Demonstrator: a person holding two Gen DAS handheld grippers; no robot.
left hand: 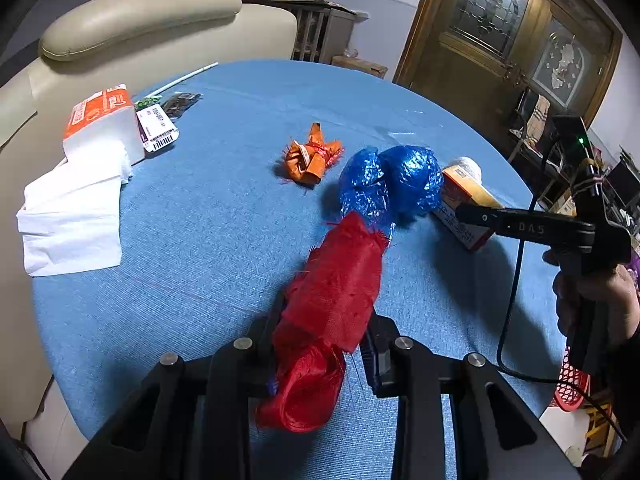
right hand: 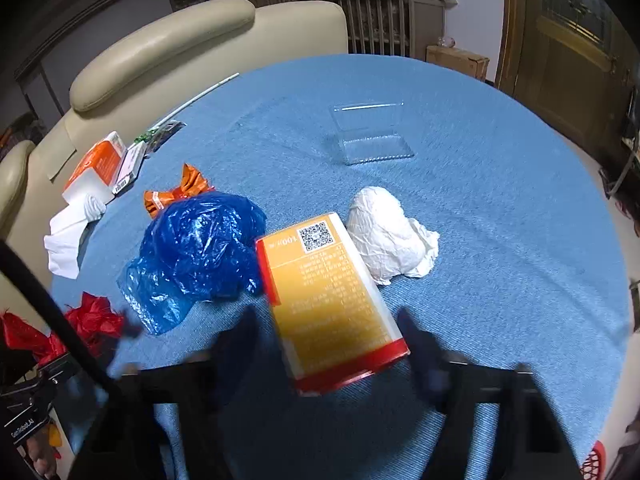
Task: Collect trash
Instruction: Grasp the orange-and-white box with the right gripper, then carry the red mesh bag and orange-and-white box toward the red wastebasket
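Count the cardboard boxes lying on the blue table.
2. The yellow box lies between the right gripper fingers, beside the blue plastic bag. The orange-and-white box sits at the far left edge by the tissues. Others may be hidden.

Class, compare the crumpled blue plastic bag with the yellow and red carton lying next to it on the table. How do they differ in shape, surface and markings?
The blue plastic bag is a soft, crumpled, shiny lump; the yellow and red carton is a rigid flat-sided box. The bag is translucent and shows no print; the carton is opaque and printed with text and a QR code. The carton lies between the open right tongs; the bag lies outside them. Both rest on the blue table, side by side.
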